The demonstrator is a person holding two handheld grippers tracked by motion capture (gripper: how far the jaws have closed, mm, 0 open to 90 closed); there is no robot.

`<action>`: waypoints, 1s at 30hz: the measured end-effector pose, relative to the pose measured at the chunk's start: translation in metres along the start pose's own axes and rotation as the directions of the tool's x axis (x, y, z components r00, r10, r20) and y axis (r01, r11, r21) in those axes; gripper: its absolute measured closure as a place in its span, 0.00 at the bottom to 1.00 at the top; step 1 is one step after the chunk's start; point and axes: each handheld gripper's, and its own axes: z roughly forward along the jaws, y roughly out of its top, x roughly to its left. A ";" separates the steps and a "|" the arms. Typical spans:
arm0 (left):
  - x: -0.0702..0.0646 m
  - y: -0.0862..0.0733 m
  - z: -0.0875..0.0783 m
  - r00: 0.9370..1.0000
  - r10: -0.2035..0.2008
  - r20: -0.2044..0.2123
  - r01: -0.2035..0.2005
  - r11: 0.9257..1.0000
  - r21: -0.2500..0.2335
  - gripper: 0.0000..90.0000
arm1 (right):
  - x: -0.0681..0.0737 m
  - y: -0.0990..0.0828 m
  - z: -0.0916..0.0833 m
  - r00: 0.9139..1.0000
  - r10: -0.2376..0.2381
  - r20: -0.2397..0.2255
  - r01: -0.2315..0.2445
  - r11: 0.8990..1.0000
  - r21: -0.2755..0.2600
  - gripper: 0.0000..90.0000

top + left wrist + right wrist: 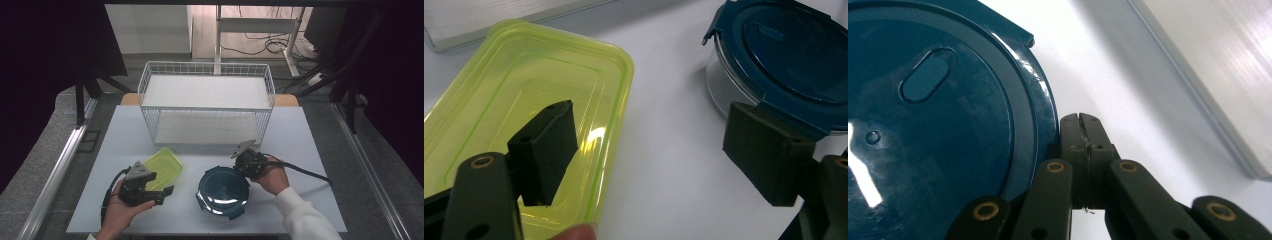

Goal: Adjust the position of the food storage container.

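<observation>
Nearest the camera, two hands with grippers are seen over a pale grey table [300,150]. Behind stands a two-shelf white wire basket [207,100], both shelves bare. At centre front sits a round clear container with a glossy dark blue clip lid [222,191]. A translucent yellow-green rectangular tub [164,167], nothing in it, lies left, its long axis diagonal. The left gripper [649,150] is spread wide, one jaw inside the tub. The right gripper [1080,131] is clenched on nothing, touching the lid's rim.
</observation>
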 end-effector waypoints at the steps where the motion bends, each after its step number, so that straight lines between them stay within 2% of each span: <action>1: 0.000 0.000 0.000 1.000 -0.001 0.001 0.001 1.000 0.000 0.24 | 0.000 0.000 0.000 1.000 0.000 0.000 0.000 1.000 0.000 0.99; 3: 0.000 0.000 0.001 1.000 -0.002 0.003 0.002 1.000 0.001 0.24 | -0.002 -0.003 -0.001 1.000 0.021 -0.022 -0.022 1.000 -0.013 0.99; 9: -0.002 0.000 0.001 1.000 -0.002 0.006 0.002 1.000 -0.001 0.23 | -0.002 -0.005 -0.001 0.999 0.034 -0.027 -0.034 0.999 -0.022 0.99; 13: -0.005 0.001 -0.002 1.000 -0.002 0.004 0.003 1.000 -0.009 0.23 | -0.003 -0.007 -0.012 0.997 0.076 -0.011 -0.076 0.992 -0.103 0.99; 14: -0.006 0.002 -0.003 1.000 0.001 0.004 -0.001 1.000 -0.012 0.23 | -0.003 -0.007 -0.012 0.997 0.076 -0.011 -0.076 0.992 -0.103 0.99; 15: -0.008 0.002 -0.004 1.000 0.004 0.002 -0.004 1.000 -0.014 0.23 | -0.002 -0.009 -0.021 0.996 0.092 -0.008 -0.092 0.985 -0.143 0.99; 17: -0.012 0.004 -0.006 1.000 0.007 0.005 -0.007 1.000 -0.016 0.22 | -0.001 -0.013 -0.031 0.993 0.115 -0.022 -0.117 0.975 -0.187 0.99; 18: -0.014 0.004 -0.006 1.000 0.008 0.006 -0.008 1.000 -0.021 0.22 | -0.001 -0.013 -0.031 0.993 0.115 -0.022 -0.117 0.975 -0.187 0.99; 19: -0.016 0.005 -0.007 1.000 0.010 0.007 -0.010 1.000 -0.019 0.22 | 0.002 -0.018 -0.040 0.990 0.133 -0.038 -0.138 0.965 -0.224 0.98; 21: -0.020 0.006 -0.007 1.000 0.012 0.012 -0.012 1.000 -0.019 0.22 | 0.006 -0.022 -0.047 0.988 0.145 -0.045 -0.152 0.957 -0.247 0.96; 23: -0.026 0.007 -0.007 1.000 0.012 0.016 -0.011 1.000 -0.021 0.21 | 0.010 -0.029 -0.053 0.986 0.154 -0.061 -0.165 0.948 -0.271 0.90; 24: -0.026 0.007 -0.007 1.000 0.012 0.016 -0.011 1.000 -0.021 0.21 | 0.011 -0.033 -0.055 0.983 0.166 -0.073 -0.180 0.943 -0.279 0.84; 26: -0.028 0.008 -0.006 1.000 0.007 0.020 -0.007 1.000 -0.018 0.20 | 0.013 -0.040 -0.060 0.980 0.188 -0.060 -0.198 0.938 -0.283 0.66; 27: -0.029 0.008 -0.006 1.000 0.002 0.024 -0.002 1.000 -0.019 0.20 | 0.013 -0.040 -0.060 0.980 0.188 -0.060 -0.198 0.938 -0.283 0.66; 28: -0.030 0.008 -0.005 1.000 -0.005 0.027 0.005 1.000 -0.017 0.20 | 0.014 -0.050 -0.065 0.969 0.244 -0.043 -0.246 0.920 -0.305 0.49; 30: -0.030 0.008 -0.005 0.999 -0.016 0.029 0.016 1.000 -0.013 0.19 | 0.013 -0.057 -0.068 0.962 0.267 -0.060 -0.273 0.911 -0.310 0.41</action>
